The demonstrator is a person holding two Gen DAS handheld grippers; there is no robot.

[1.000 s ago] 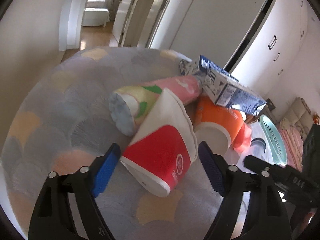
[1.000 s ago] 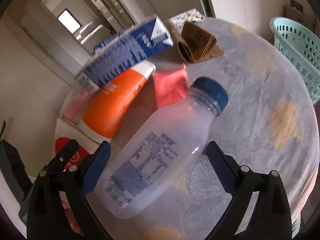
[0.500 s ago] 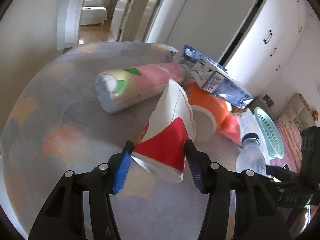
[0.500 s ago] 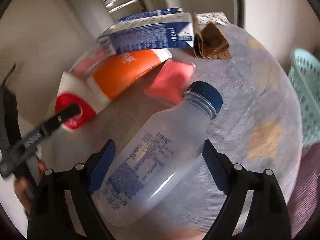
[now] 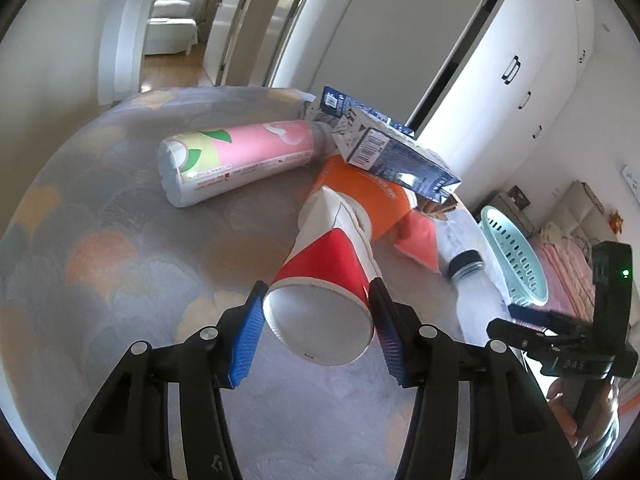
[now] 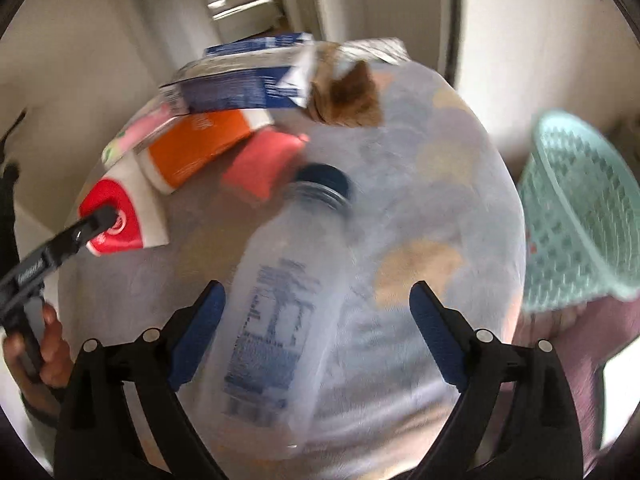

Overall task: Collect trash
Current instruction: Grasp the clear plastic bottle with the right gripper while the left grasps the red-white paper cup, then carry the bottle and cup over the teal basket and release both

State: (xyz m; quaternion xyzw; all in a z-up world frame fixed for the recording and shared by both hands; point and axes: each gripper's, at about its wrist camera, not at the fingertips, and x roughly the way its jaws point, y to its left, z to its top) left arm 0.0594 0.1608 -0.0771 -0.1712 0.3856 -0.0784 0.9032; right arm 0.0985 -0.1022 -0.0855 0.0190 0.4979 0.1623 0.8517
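A red and white paper cup (image 5: pixel 324 268) sits squeezed between the blue pads of my left gripper (image 5: pixel 318 290), its base toward the camera and its rim crushed flat. The right wrist view shows the same cup (image 6: pixel 120 220) with one black finger (image 6: pixel 80 232) across it. A clear plastic bottle (image 6: pixel 288 300) with a dark blue cap lies on the cloth between the fingers of my right gripper (image 6: pixel 316 296). Those jaws are opening; the right pad stands well clear of the bottle and the left pad is close beside it.
A round table (image 5: pixel 120 260) under a grey patterned cloth also bears a pink bottle (image 5: pixel 240 160), a blue carton (image 5: pixel 392 152), an orange cup (image 5: pixel 372 196), a red packet (image 5: pixel 416 236) and brown paper (image 6: pixel 348 96). A teal basket (image 6: pixel 580 208) stands beyond the table's right edge.
My left gripper closed on the red cup and drew it away from the pile, base toward the camera. My right gripper rolled over the clear bottle, which now points up the picture.
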